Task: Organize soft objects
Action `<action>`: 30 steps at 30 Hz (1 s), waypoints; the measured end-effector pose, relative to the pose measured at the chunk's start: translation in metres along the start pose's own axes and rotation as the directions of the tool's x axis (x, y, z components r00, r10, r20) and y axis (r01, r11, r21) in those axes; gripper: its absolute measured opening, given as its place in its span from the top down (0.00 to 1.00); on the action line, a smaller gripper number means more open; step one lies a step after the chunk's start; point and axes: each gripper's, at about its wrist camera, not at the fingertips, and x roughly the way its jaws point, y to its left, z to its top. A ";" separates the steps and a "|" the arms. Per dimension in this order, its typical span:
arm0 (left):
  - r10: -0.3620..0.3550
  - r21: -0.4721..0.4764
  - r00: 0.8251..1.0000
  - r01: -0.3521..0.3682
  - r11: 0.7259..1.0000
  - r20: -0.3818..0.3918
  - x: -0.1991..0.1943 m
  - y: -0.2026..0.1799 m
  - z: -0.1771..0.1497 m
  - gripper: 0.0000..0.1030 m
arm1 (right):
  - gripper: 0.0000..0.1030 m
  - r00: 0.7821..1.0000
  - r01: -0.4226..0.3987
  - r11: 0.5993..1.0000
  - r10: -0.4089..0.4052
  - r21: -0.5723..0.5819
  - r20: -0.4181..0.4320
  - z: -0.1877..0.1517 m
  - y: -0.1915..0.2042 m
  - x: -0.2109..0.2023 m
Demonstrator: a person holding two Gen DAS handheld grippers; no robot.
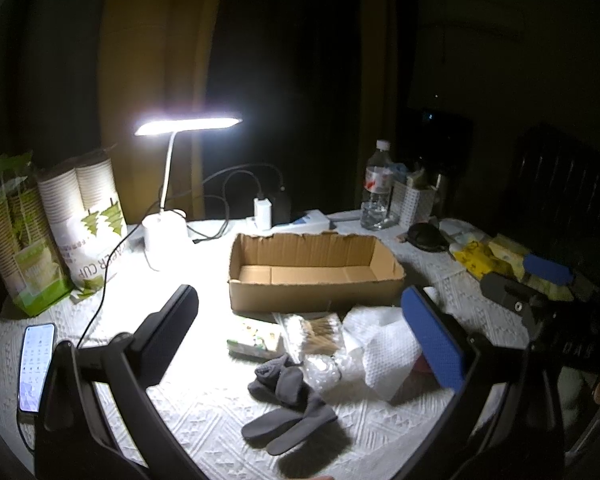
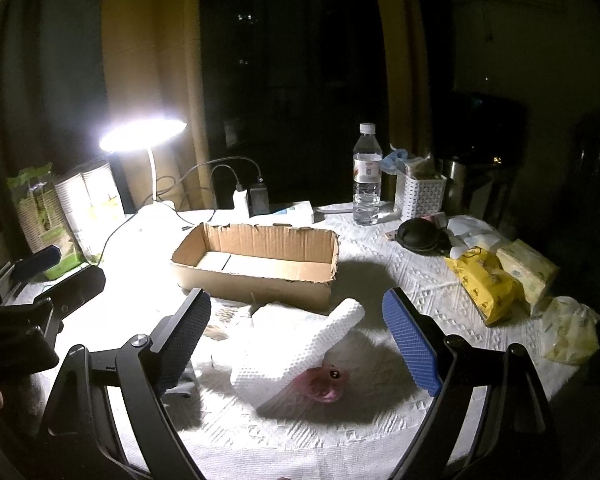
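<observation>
Near the desk's front edge, grey fabric socks (image 1: 288, 408) and white foam sheet (image 2: 300, 356) lie loose before the empty cardboard box (image 1: 314, 270); both grippers' jaws spread, ready to grab.

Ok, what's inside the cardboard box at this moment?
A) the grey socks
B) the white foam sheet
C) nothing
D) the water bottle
C: the cardboard box shows only its bare floor, while the grey socks and white foam sheet lie on the table in front of it.
</observation>
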 end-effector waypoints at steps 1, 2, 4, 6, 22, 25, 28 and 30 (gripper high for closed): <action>-0.001 0.000 1.000 0.001 1.000 0.000 0.000 0.000 0.000 0.01 | 0.13 1.000 0.000 1.000 0.000 0.001 0.000 0.000 0.000 0.000; 0.000 0.000 1.000 0.000 1.000 0.000 0.000 0.001 0.001 0.01 | 0.13 1.000 0.000 1.000 0.000 0.001 -0.001 0.000 0.000 0.000; -0.002 0.000 1.000 0.002 1.000 0.001 0.001 0.002 0.001 0.01 | 0.13 1.000 -0.002 1.000 0.002 0.001 -0.001 0.000 0.000 0.000; 0.000 -0.001 1.000 0.000 1.000 0.001 0.001 0.001 0.001 0.01 | 0.13 1.000 -0.003 1.000 0.003 -0.002 -0.001 0.000 -0.001 0.000; -0.002 -0.003 1.000 0.002 1.000 0.005 -0.001 0.003 0.001 0.01 | 0.13 1.000 -0.005 1.000 0.005 -0.003 0.001 0.000 0.001 -0.001; -0.001 -0.003 1.000 0.001 1.000 0.005 -0.001 0.003 0.001 0.01 | 0.13 1.000 -0.005 1.000 0.005 -0.004 0.002 0.000 0.001 -0.001; -0.001 -0.003 1.000 0.001 1.000 0.005 -0.001 0.003 0.000 0.01 | 0.13 1.000 -0.006 1.000 0.006 -0.005 0.002 0.000 0.001 -0.001; -0.001 -0.004 1.000 0.001 1.000 0.005 -0.001 0.003 0.000 0.00 | 0.13 1.000 -0.006 1.000 0.006 -0.005 0.002 0.001 0.000 -0.001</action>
